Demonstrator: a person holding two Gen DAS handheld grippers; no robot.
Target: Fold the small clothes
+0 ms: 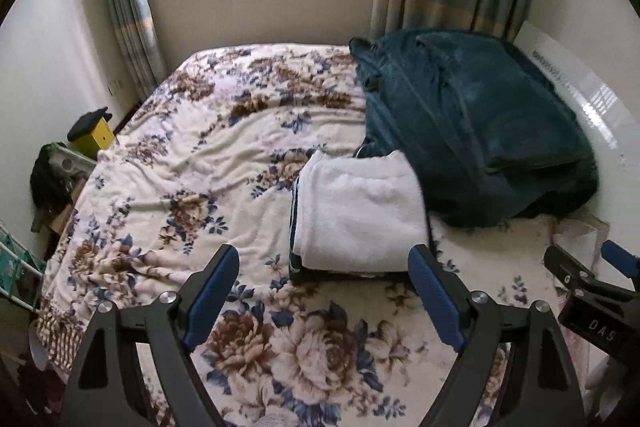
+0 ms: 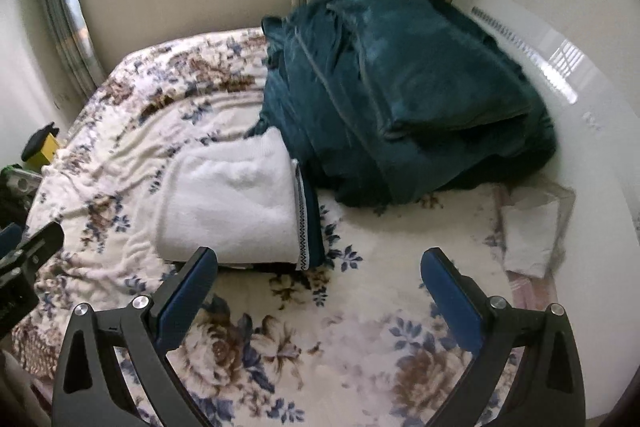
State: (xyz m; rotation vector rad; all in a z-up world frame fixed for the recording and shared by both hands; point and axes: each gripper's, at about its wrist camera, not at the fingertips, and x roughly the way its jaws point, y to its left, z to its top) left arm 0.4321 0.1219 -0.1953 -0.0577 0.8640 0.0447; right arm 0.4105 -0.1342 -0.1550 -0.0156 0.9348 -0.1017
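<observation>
- While both tools hang above the bed [image 1: 192, 163], nothing sits between either pair of fingers: the left gripper [image 1: 324, 267] has its jaws spread wide, and the right gripper [image 2: 320, 267] stands wide too, empty over the floral cover.
- Task item: a folded white garment [image 1: 360, 211], thick and fleecy, lying flat on the floral cover in front of both grippers, right of the bed's middle. It rests on top of a dark blue folded piece [image 2: 312, 227] with a white zigzag trim, whose edge peeks out along one side.
- Behind it and touching its far corner: a heaped teal blanket [image 1: 480, 131], bulky, against the white headboard [image 1: 580, 87].
- Stack looks squared and finished; my judgement is that this fold is done or nearly so.
- Handling, judged from its look: soft, plush, light for its bulk, no stiffness at all. It will sag and unfold if lifted by one point. The pile is grippy rather than slippery, and nothing about it is fragile.
- Where to take hold: the near folded edge, one gripper toward each near corner, pinching through all layers so that the fold keeps. A grab at the top layer alone would peel it open.
- Risk: the dark piece beneath may come along if the jaws bite too deep.
- Bedside clutter, including a yellow box [image 1: 98, 137], lies well apart from the work.
</observation>
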